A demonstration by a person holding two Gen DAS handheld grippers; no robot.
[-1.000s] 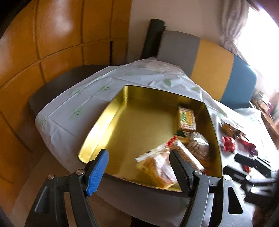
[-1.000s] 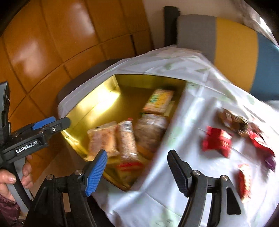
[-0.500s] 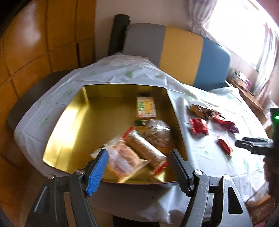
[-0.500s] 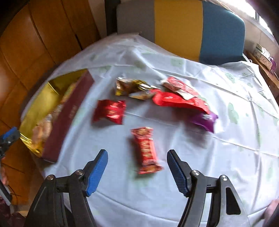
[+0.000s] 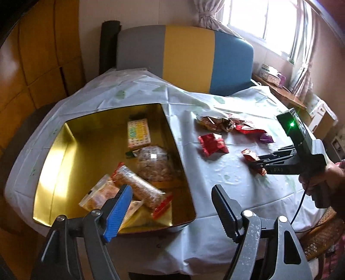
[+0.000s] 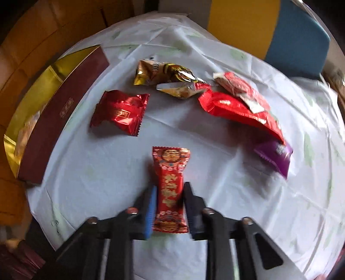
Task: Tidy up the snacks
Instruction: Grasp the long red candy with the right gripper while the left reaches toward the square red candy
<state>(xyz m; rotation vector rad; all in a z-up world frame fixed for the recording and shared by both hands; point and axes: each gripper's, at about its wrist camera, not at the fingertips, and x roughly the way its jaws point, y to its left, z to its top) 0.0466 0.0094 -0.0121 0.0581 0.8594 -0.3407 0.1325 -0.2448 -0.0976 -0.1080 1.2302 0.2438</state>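
Right wrist view: right gripper (image 6: 170, 206) clamped on the red patterned snack bar (image 6: 170, 189), lower centre of frame, on the white tablecloth (image 6: 237, 193). Left gripper (image 5: 172, 206) jaws opening, nothing between them, over the gold tin (image 5: 71, 155) at left. Striped chair back (image 5: 187, 58), window (image 5: 263, 19) upper right.

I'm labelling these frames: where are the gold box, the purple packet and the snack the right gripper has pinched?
gold box (image 5: 71, 163), left wrist view, bare gold floor.
purple packet (image 6: 275, 156), right wrist view, wrapper middle.
patterned red snack (image 6: 171, 172), right wrist view, upper half above the pads.
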